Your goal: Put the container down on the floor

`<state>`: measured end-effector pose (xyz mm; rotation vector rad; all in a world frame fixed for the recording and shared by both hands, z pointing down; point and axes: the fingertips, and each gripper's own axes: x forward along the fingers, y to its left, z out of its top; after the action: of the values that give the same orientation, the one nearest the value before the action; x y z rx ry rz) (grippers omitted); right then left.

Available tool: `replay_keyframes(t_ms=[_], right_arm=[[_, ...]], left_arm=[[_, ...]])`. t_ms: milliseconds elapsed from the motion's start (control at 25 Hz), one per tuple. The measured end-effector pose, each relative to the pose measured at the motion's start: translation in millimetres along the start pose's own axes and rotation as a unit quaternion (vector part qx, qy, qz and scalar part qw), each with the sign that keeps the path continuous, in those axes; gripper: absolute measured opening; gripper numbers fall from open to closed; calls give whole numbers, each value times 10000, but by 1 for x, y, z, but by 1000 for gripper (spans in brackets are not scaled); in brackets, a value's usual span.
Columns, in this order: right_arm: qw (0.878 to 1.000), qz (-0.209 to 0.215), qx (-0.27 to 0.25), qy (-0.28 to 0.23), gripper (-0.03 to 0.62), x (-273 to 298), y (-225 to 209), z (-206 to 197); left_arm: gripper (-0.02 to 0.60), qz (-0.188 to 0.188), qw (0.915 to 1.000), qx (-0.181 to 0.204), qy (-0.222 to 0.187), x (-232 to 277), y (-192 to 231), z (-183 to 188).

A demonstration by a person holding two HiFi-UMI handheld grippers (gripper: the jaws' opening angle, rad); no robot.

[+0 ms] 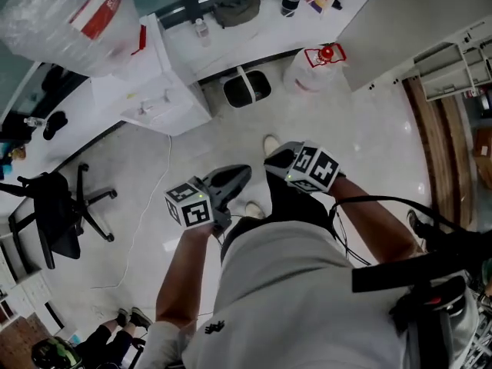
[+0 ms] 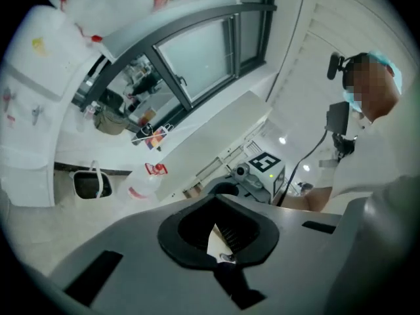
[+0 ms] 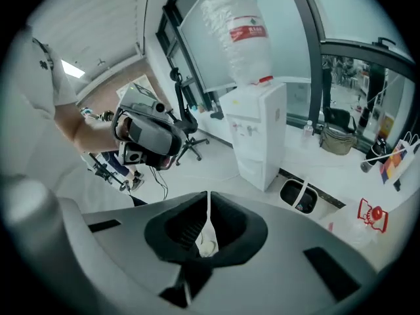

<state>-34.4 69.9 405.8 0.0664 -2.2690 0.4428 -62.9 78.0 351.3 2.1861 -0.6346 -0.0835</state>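
Note:
The container, a big clear water jug (image 1: 315, 69) with a red cap and handle, stands on the pale floor against the white counter, well away from both grippers. It also shows small in the left gripper view as a jug (image 2: 143, 188) and in the right gripper view as a jug (image 3: 362, 227). My left gripper (image 1: 237, 175) is held at waist height, shut, with nothing between its jaws (image 2: 220, 233). Just to its right my right gripper (image 1: 274, 160) is also shut and empty (image 3: 208, 220).
A white water dispenser (image 1: 165, 91) carrying its own large bottle (image 1: 69, 21) stands at the left. A black bin (image 1: 246, 88) sits on the floor between the dispenser and the jug. A black office chair (image 1: 58, 214) is at the far left, and a white counter (image 1: 254, 21) runs behind.

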Motion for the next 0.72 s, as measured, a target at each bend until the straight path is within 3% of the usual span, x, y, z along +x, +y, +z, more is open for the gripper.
replay_keyframes(t_ms=[200,400,720], right_arm=[[9995,-134,-197,-184,25,-19,49,22],[9986,-215,-355,-339,24,-38,90,35],[9978,-229,-515,-354,23,-56,123,40]], left_arm=[[9,-21,9986,501,162,-30,-62,-5],[9,-144,9976,650,165,-46,-109,-10],[9,-37,9971,759,52,-59,-142,-7]])
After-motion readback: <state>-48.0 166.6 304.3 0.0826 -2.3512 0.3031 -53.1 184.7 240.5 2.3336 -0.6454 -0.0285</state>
